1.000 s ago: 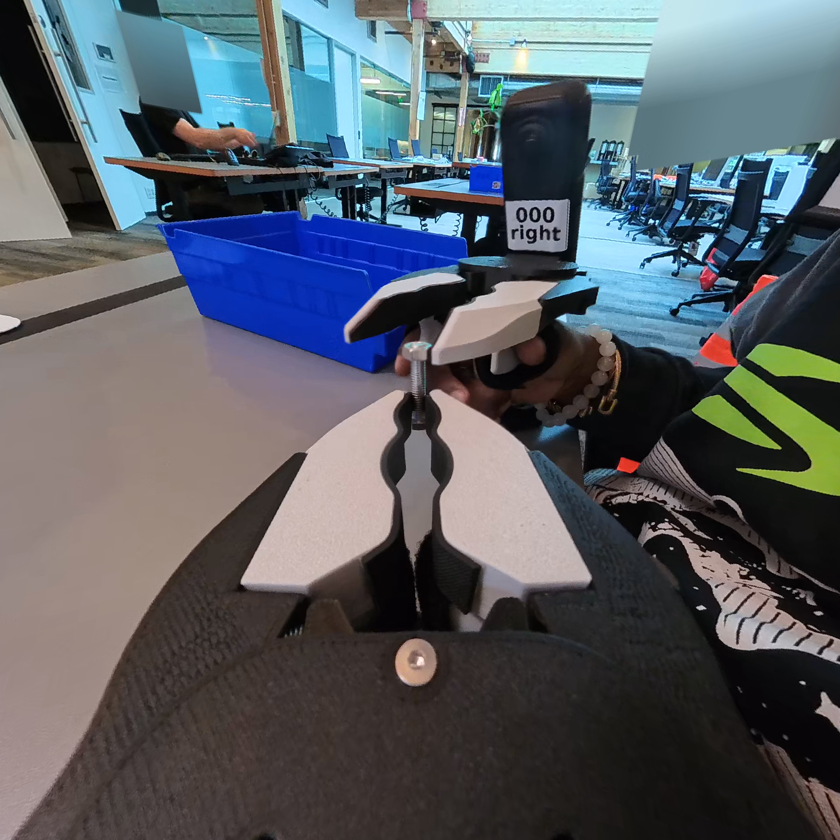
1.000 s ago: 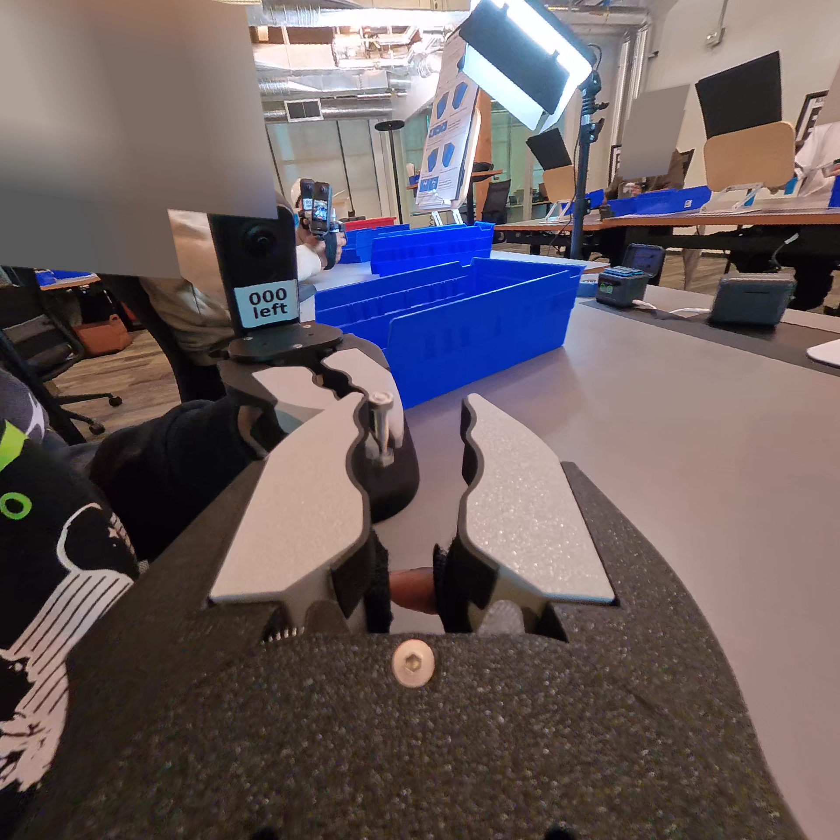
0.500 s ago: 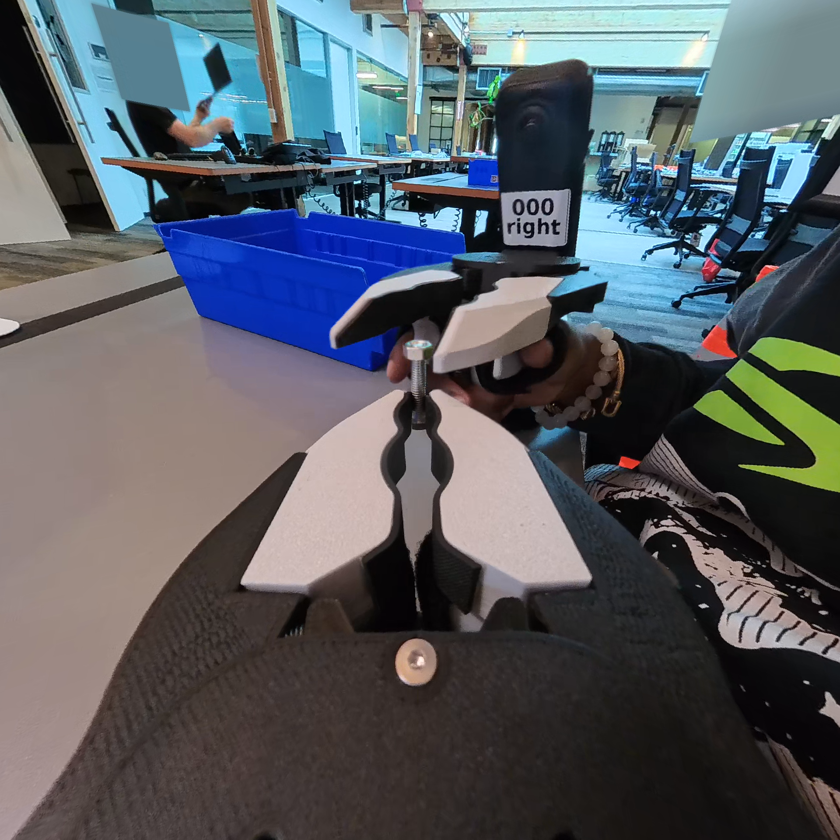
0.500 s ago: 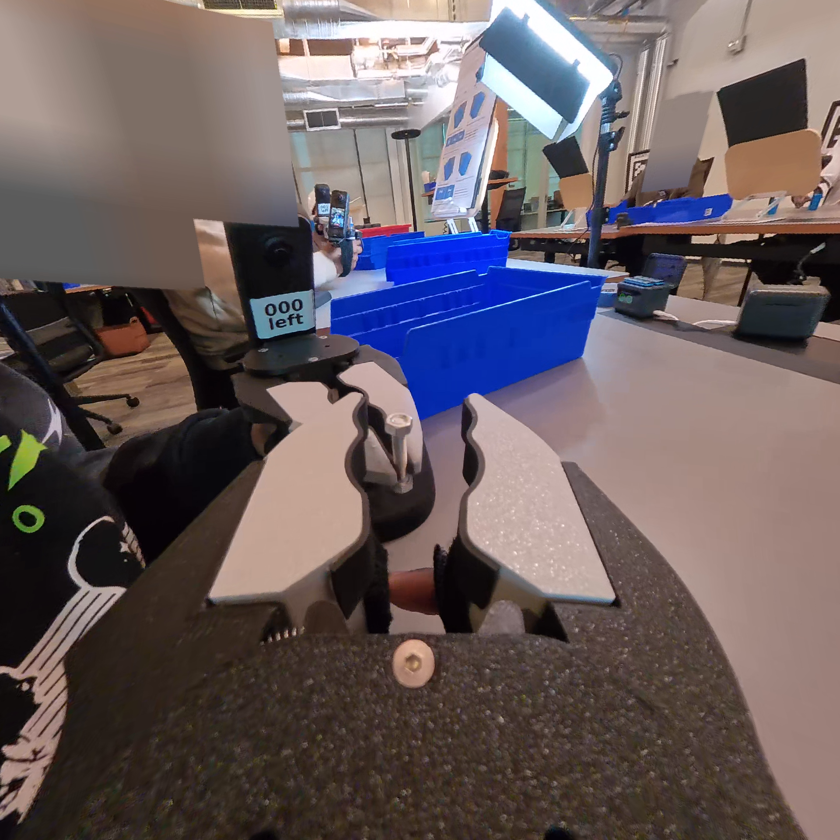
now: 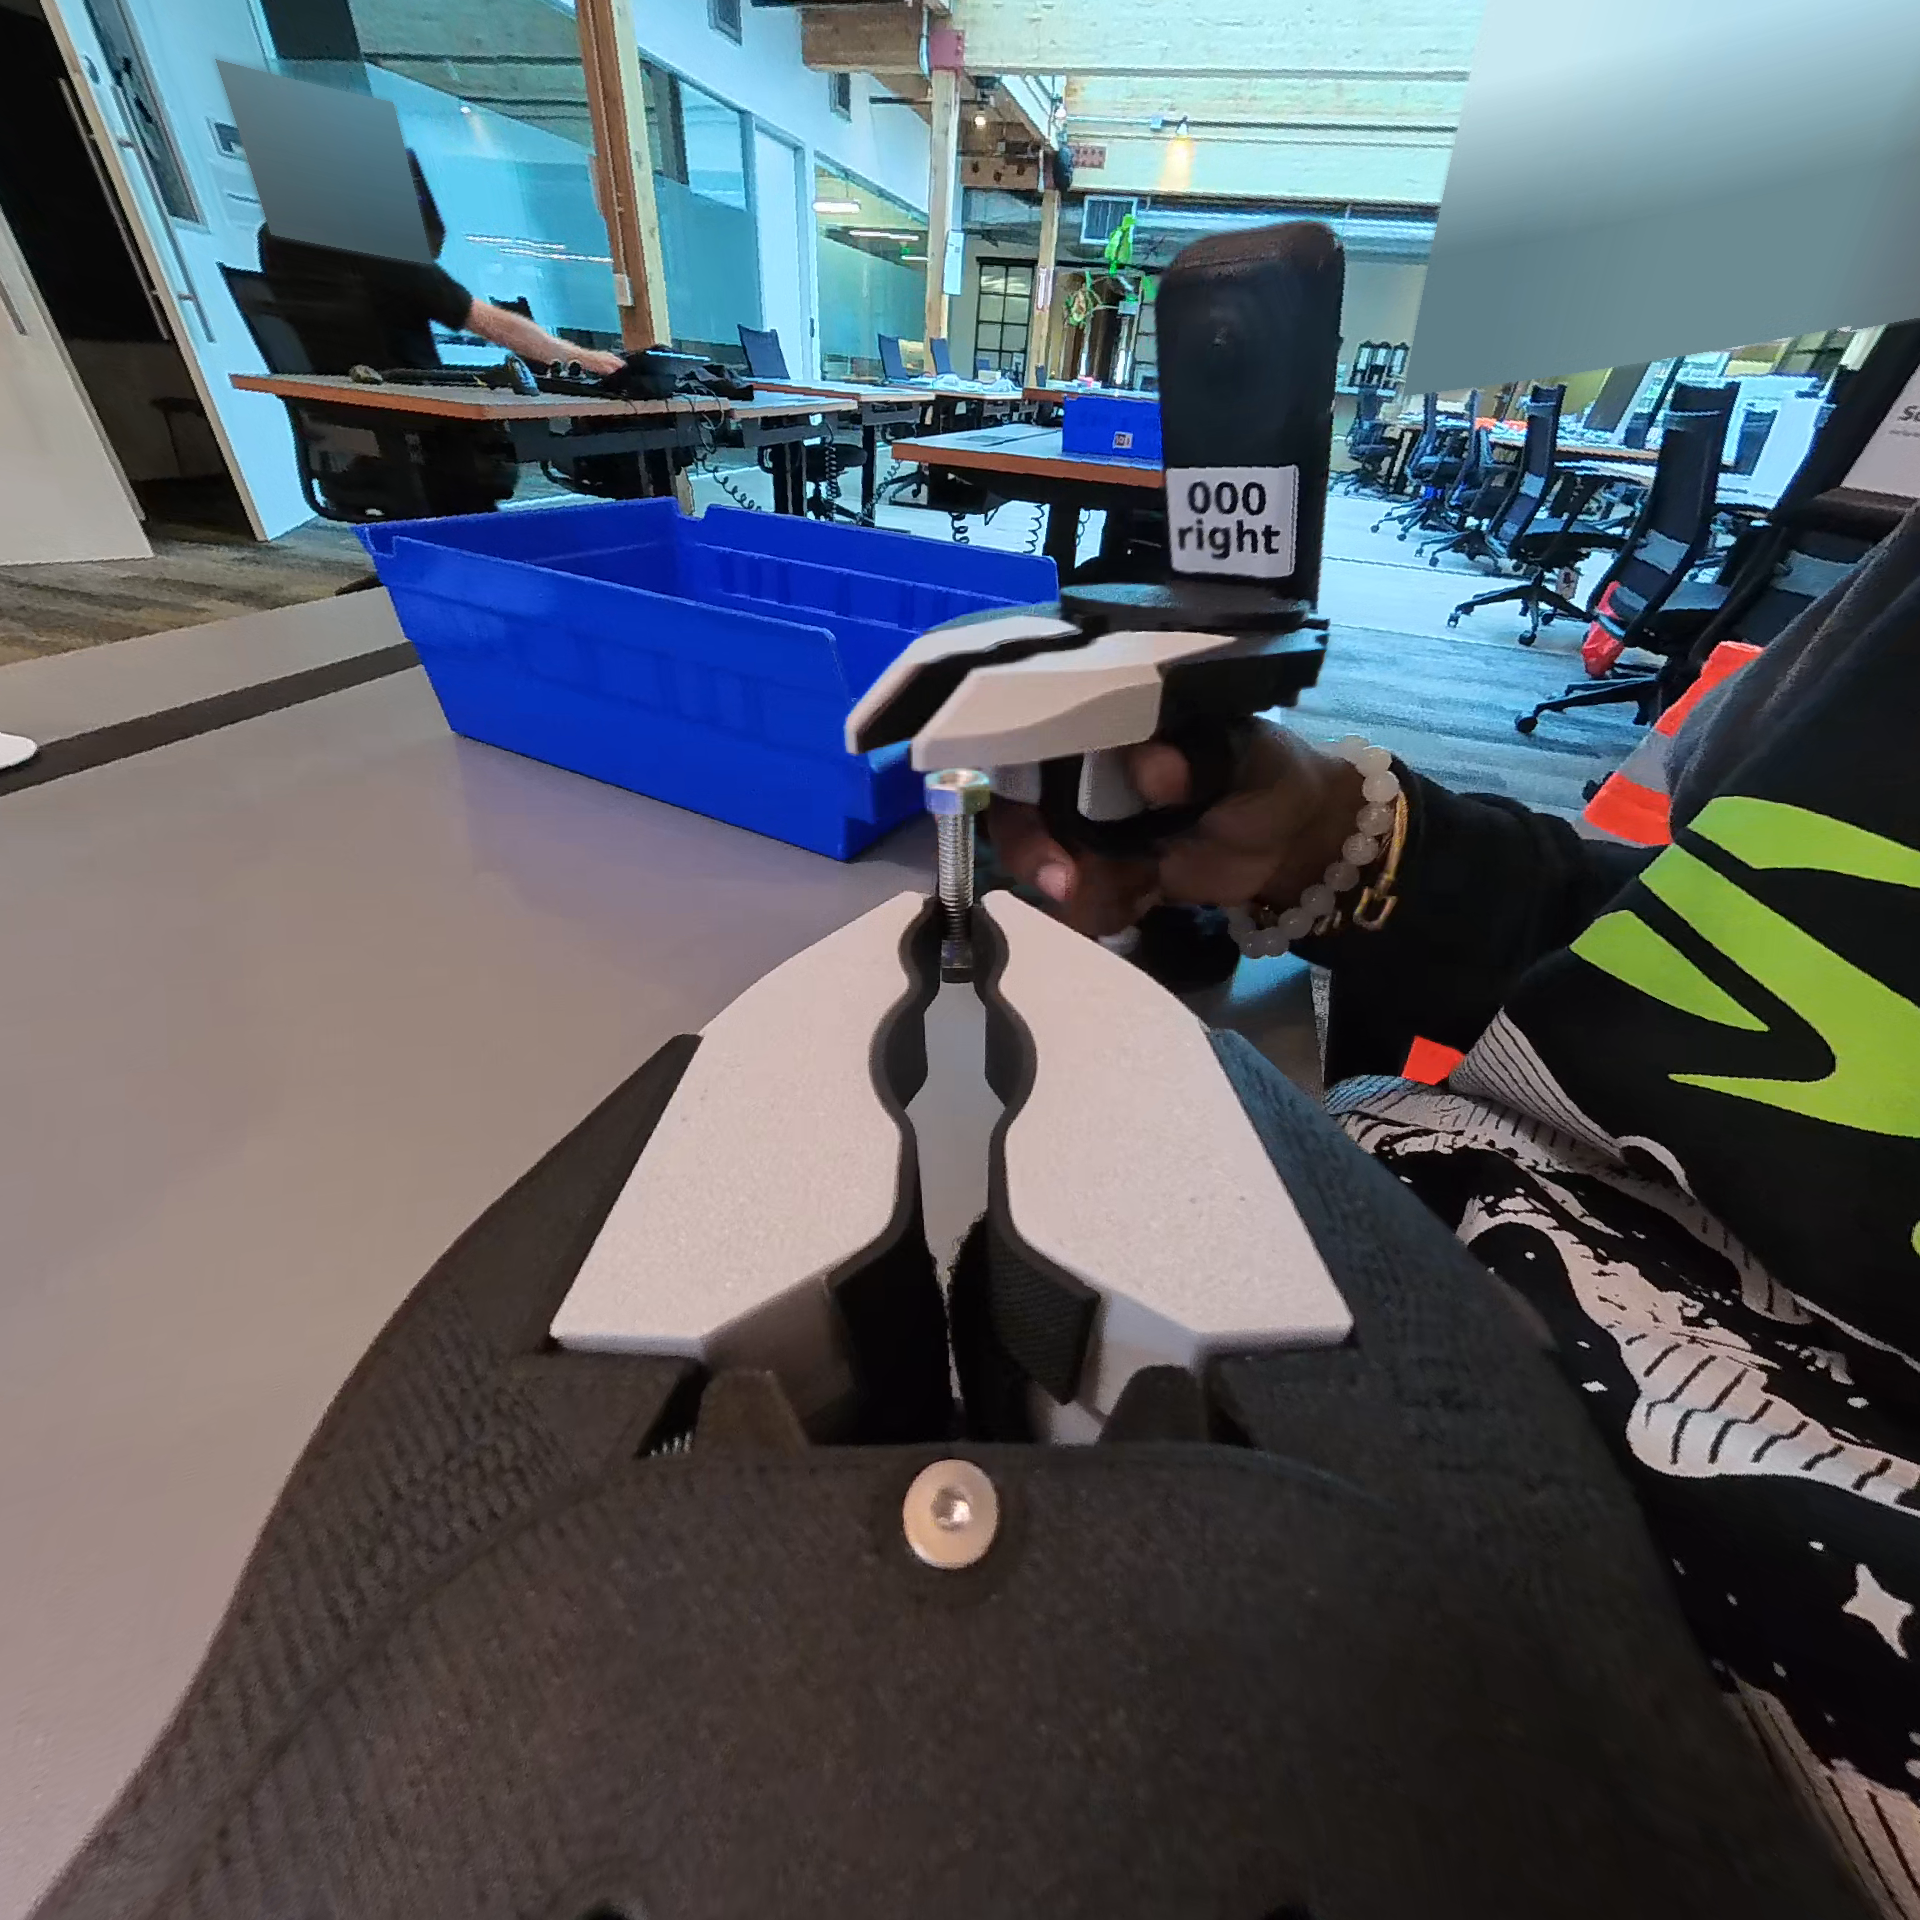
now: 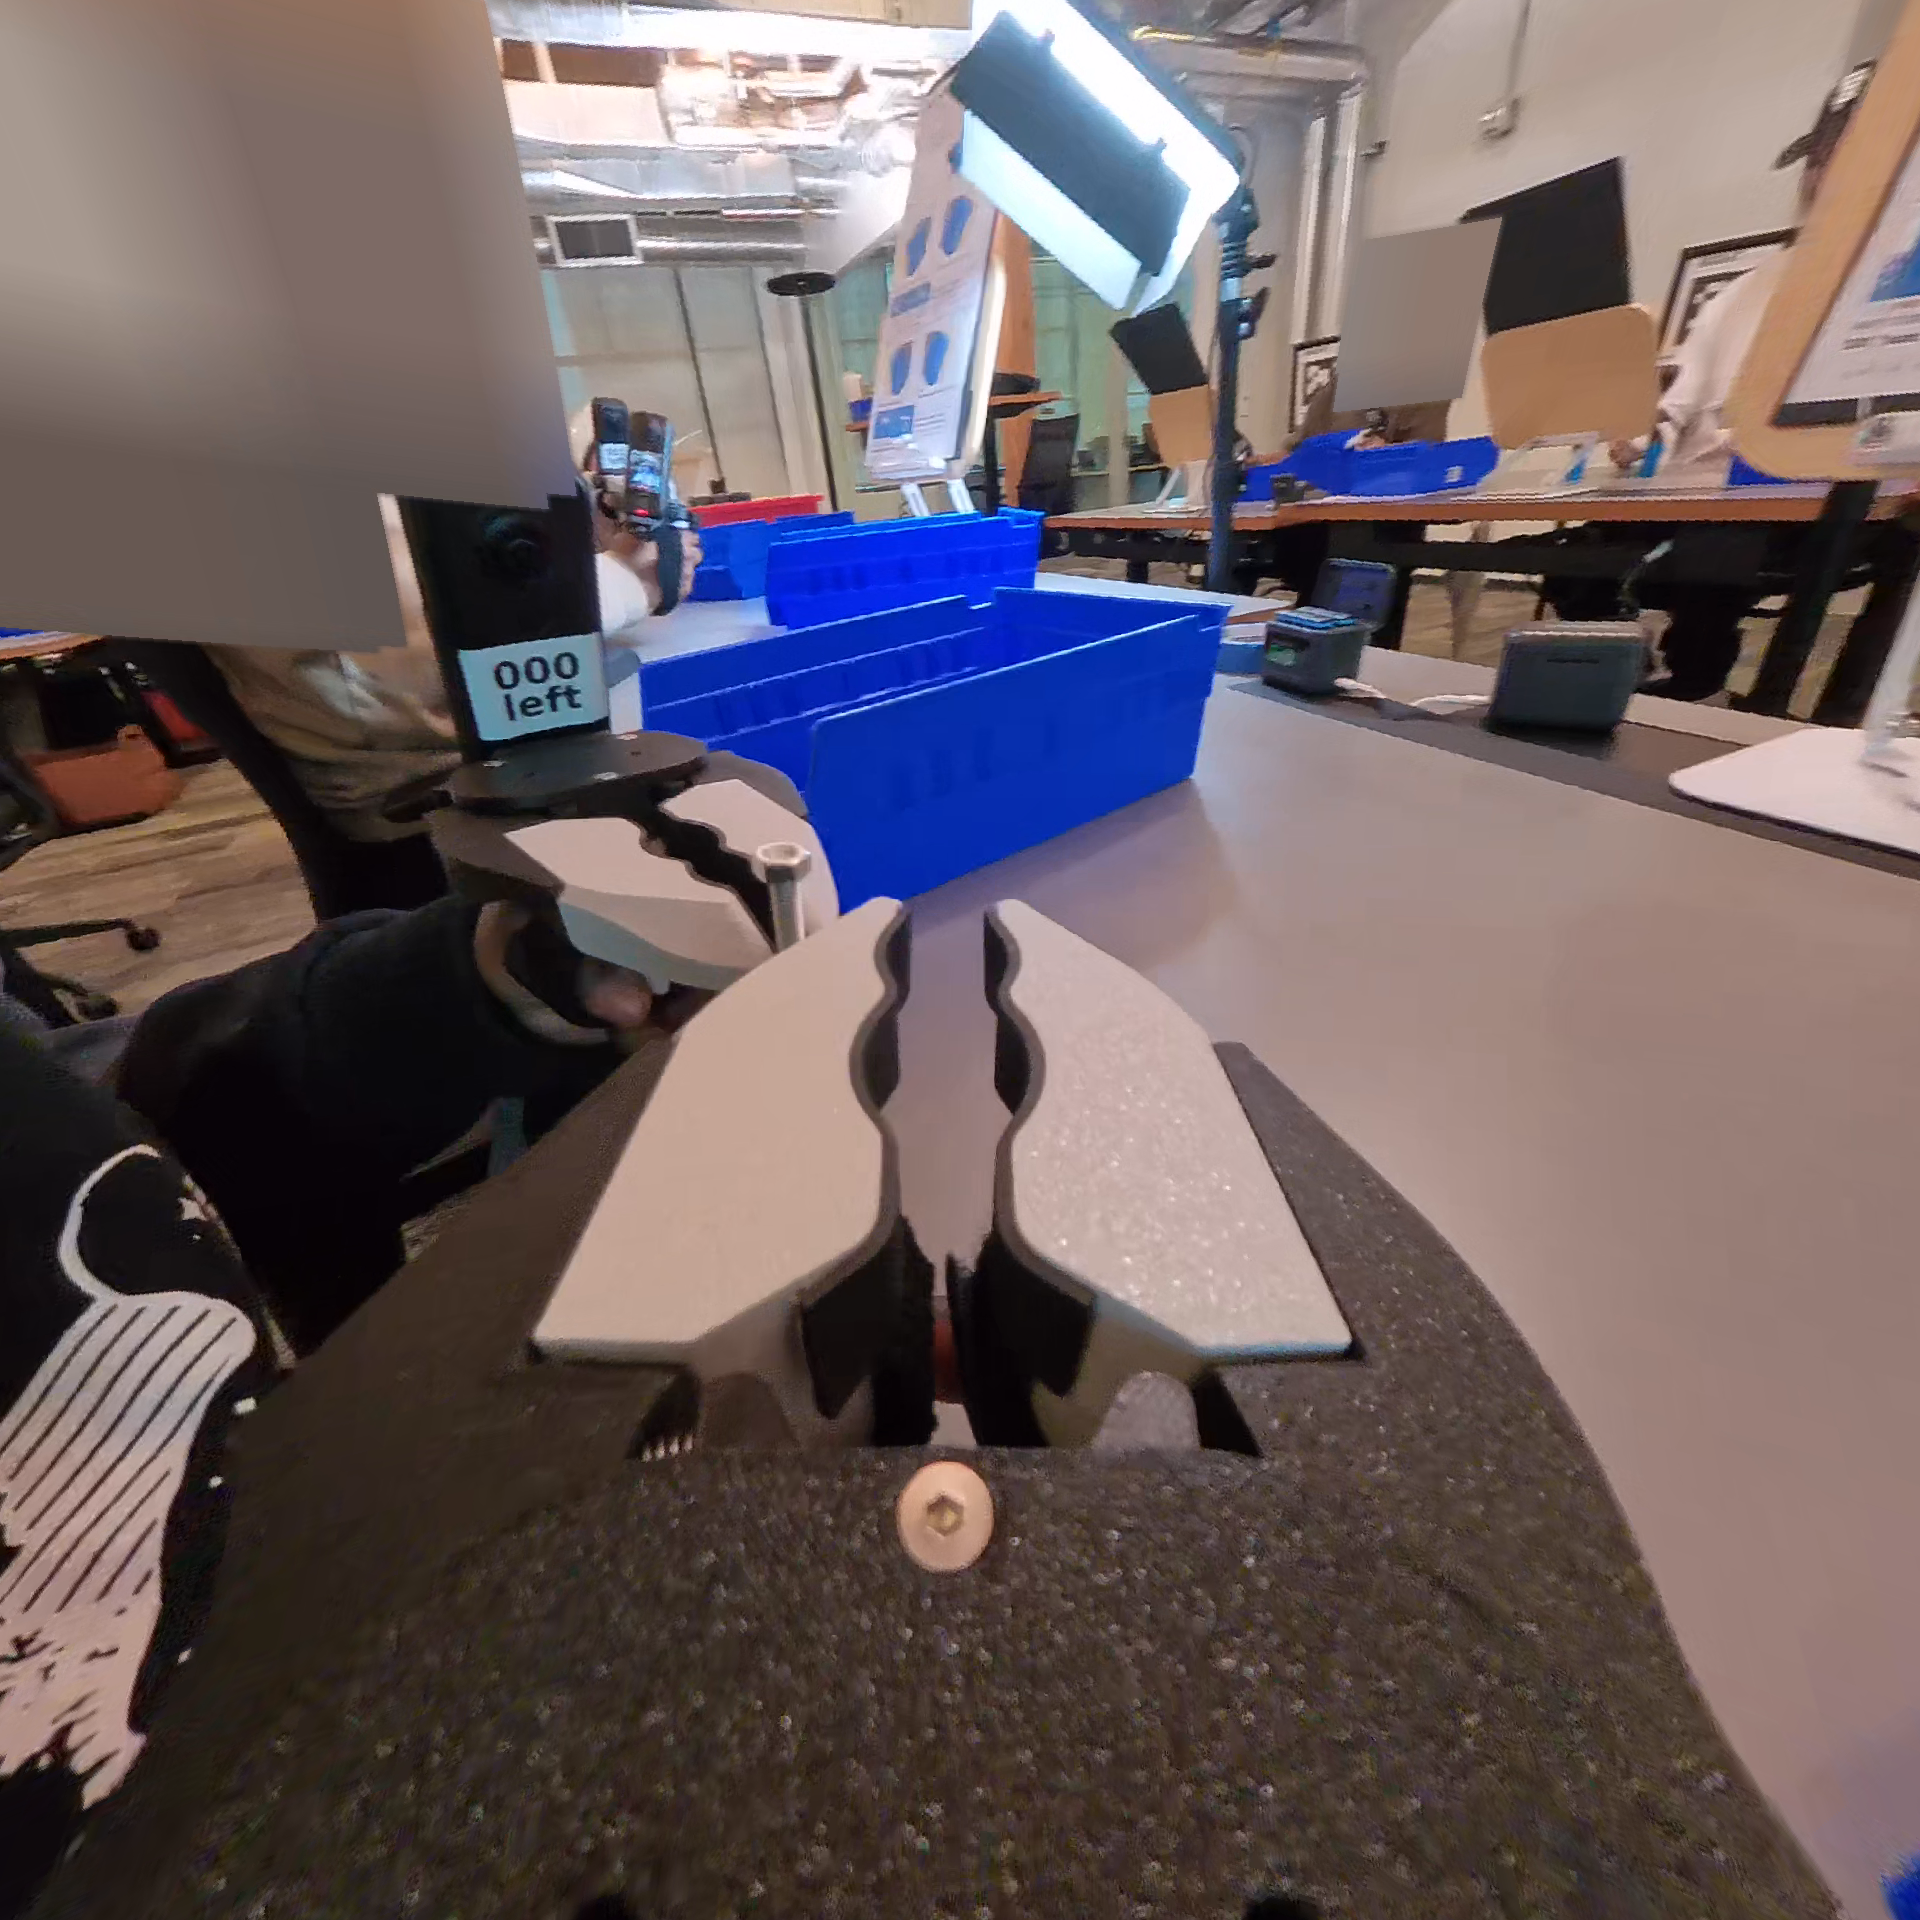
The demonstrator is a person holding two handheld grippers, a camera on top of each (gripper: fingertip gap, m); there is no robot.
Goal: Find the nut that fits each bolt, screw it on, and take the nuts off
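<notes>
My left gripper [image 5: 956,909] is shut on a silver bolt [image 5: 954,868] and holds it upright over the grey table [image 5: 312,987]. A hex nut [image 5: 954,798] sits at the bolt's top end. My right gripper [image 5: 888,743] hovers just above and behind the nut without touching it. In the right wrist view, the right gripper [image 6: 943,914] has a narrow gap between its fingers, with only bare table showing through. There the bolt [image 6: 787,904] and nut [image 6: 782,858] stand to the left of its left finger [image 6: 790,1039], in the left gripper [image 6: 795,930].
A blue bin [image 5: 623,644] stands on the table beyond the grippers; it also shows in the right wrist view [image 6: 987,769]. Two small dark devices [image 6: 1314,649] [image 6: 1564,675] and a white base [image 6: 1808,779] lie far right. The person's sleeve [image 5: 1714,935] fills the right side. The grippers are tip to tip, or close to it.
My right gripper's fingers have narrowed from wide open to a small gap, with nothing between them, and it rose and swung away from the bolt. The left gripper still holds the bolt.
</notes>
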